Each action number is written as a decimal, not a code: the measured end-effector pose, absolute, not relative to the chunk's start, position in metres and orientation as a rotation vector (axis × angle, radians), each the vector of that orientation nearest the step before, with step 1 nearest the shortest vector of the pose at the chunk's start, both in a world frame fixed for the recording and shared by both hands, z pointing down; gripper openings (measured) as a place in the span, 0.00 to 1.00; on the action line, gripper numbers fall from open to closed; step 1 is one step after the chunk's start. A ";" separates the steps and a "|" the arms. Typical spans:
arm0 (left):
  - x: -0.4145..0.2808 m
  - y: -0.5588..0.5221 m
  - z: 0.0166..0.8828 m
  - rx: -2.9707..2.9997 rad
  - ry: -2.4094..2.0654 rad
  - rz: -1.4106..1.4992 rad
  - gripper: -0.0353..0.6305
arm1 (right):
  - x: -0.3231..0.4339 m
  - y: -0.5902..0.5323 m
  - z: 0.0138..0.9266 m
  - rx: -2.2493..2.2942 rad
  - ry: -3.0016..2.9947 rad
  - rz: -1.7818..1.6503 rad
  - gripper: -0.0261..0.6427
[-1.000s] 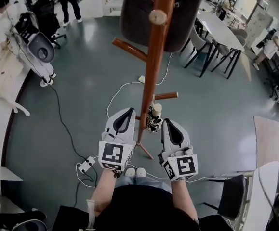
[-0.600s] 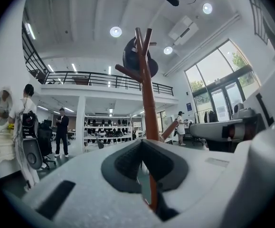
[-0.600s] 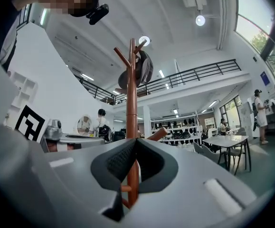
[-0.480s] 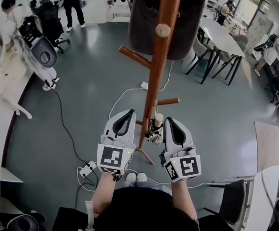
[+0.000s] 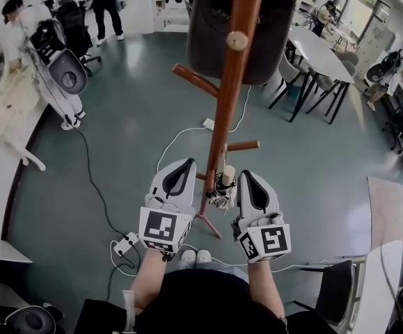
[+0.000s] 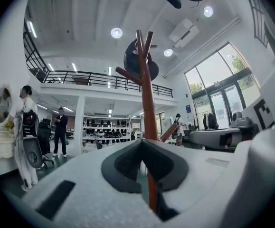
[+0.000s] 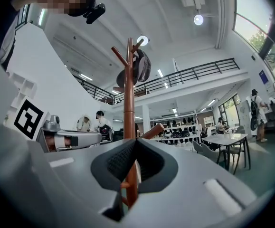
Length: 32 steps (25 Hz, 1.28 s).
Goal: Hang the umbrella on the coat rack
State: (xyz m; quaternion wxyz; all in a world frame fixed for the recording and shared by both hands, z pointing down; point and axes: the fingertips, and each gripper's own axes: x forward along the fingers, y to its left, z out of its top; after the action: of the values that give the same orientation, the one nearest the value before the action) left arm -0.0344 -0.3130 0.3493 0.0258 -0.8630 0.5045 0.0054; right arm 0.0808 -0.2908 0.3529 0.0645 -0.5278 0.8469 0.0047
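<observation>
Well, the left claw [image 5: 188,162] is pressed together and holds nothing. Just right of it stands the reddish-brown wooden coat rack pole [image 5: 218,127], then the small folded dark umbrella with a pale wooden handle [image 5: 223,185] — hanging, I think, under a short peg [image 5: 243,145] — and the right claw [image 5: 243,175], also closed and empty. A bump against pole or umbrella could shake it off. Since a second ago both claws have lifted slightly.

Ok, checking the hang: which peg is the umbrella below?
The short low peg pointing right, directly above the umbrella; the rest sit higher or left of the pole.
</observation>
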 end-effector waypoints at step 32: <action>-0.034 -0.307 0.358 -2.664 1.573 0.014 0.06 | 0.079 -0.288 0.367 -1.569 2.583 -0.007 0.05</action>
State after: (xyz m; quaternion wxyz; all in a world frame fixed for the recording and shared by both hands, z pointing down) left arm -0.0345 -0.3074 0.3582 0.0241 -0.8608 0.5083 0.0046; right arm 0.0786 -0.2881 0.3672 0.0595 -0.5182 0.8532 -0.0022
